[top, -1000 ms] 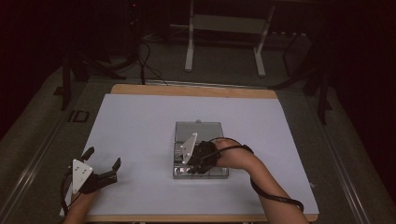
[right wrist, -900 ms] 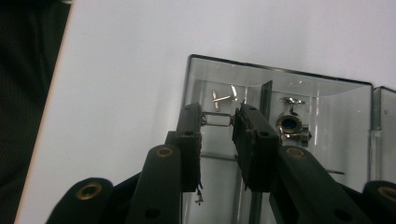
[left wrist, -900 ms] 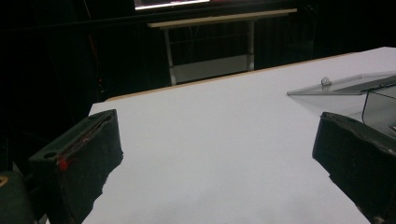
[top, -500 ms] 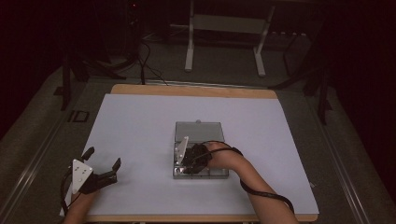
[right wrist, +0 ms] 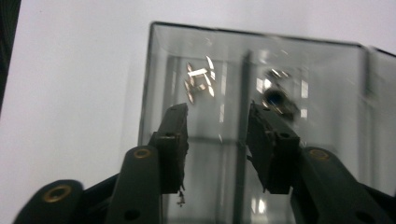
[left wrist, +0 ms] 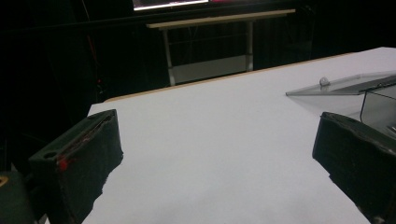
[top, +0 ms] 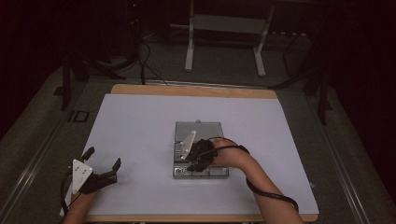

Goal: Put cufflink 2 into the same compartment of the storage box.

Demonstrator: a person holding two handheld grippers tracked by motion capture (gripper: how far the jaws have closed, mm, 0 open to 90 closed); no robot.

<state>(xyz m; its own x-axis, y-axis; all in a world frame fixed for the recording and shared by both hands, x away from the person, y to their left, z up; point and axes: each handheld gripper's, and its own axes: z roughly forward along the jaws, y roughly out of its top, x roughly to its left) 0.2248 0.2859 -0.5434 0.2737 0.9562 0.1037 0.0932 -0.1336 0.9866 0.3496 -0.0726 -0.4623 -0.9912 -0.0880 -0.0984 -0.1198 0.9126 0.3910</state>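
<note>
a clear plastic compartment box (top: 201, 154) is sitting near the middle of the white-covered table (top: 140, 121), its transparent lid (top: 198, 128) lying open on the far side. the right claw (top: 195, 161) is reaching down into the box from the person's right — in the right gripper view its two black jaws are standing partly open over a divider (right wrist: 243, 135), with nothing between them. just beyond the jaw tips, a small heap of shiny metal pins (right wrist: 200, 79) is lying in one compartment, and a dark round part (right wrist: 276, 99) is resting in the neighbouring one, a little blurred.

the left claw (top: 100, 163) is resting near the table's front left corner, well apart from the box — its jaws are spread wide and holding nothing. in the left gripper view the raised lid edge with its small knob (left wrist: 323, 81) is showing at the right.
</note>
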